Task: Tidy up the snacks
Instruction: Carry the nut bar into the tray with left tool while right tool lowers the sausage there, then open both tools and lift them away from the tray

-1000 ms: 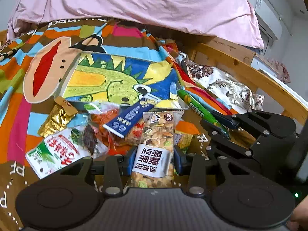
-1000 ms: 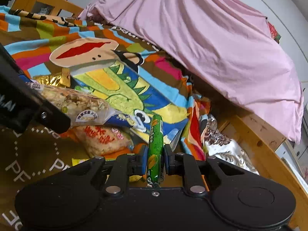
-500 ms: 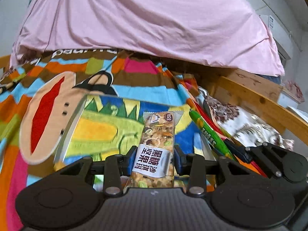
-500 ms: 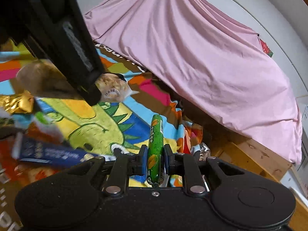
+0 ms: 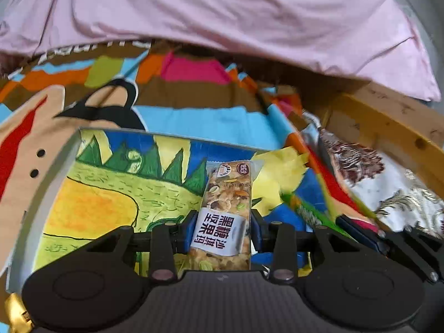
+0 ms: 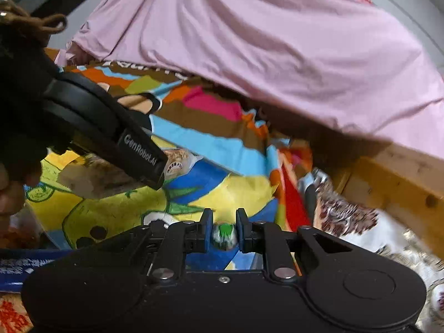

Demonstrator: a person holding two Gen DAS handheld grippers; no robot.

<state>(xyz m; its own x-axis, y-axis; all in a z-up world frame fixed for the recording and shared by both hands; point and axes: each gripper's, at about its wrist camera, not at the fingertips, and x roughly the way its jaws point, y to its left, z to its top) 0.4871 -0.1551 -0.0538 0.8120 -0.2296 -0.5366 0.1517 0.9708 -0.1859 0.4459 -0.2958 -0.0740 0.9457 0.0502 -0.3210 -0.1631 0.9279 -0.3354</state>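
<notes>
Both snacks are in transit over the dinosaur-print tray [image 5: 91,194] on the bed. The left gripper [image 5: 224,233] clamps the nut bar [image 5: 226,222] at centre frame; the right gripper [image 6: 224,234] pinches the green stick [image 6: 224,235]. Next, I judge: lower and release inside the tray.

The nut bar [image 5: 226,216] wears a glossy clear plastic wrapper with a paper-white label. The green sausage stick [image 6: 224,234] has shiny plastic skin. Both grippers are matt black plastic with bare metal screws. The pink sheet [image 5: 222,8] is soft creased cloth; the bed rail [image 5: 388,122] is smooth, pale, knotted wood.
</notes>
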